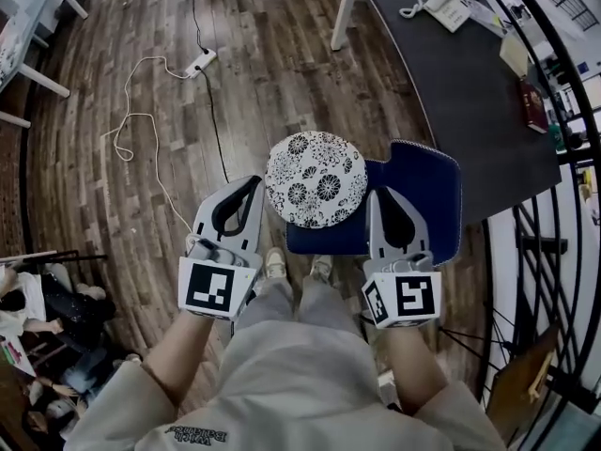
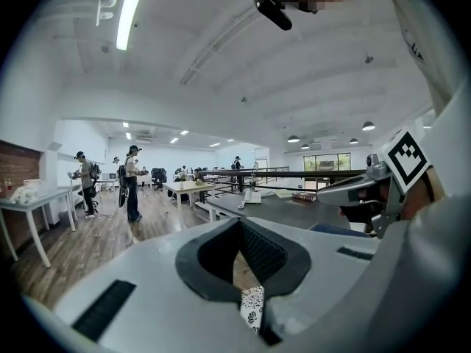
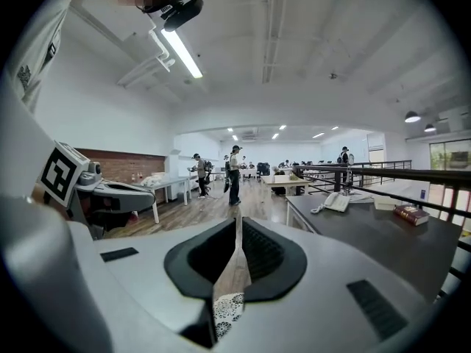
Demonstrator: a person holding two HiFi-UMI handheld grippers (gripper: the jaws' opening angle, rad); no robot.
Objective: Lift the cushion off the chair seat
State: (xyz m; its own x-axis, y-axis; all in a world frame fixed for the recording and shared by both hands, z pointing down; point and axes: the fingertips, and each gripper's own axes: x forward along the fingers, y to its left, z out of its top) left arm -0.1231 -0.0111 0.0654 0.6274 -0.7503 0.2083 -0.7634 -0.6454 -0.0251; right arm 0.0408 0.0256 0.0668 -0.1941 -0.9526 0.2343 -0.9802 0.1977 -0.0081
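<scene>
A round white cushion with a black flower print lies over the blue chair in front of me, hiding much of the seat. My left gripper is just left of the cushion's edge, jaws together and nothing between them. My right gripper is just right of the cushion, over the blue chair, also shut and empty. In the left gripper view a strip of the cushion shows below the closed left gripper. The right gripper view shows the cushion under the closed right gripper.
A dark table stands to the right with a white phone and a red book. A black railing runs behind it. A power strip and white cable lie on the wooden floor. My shoes are by the chair.
</scene>
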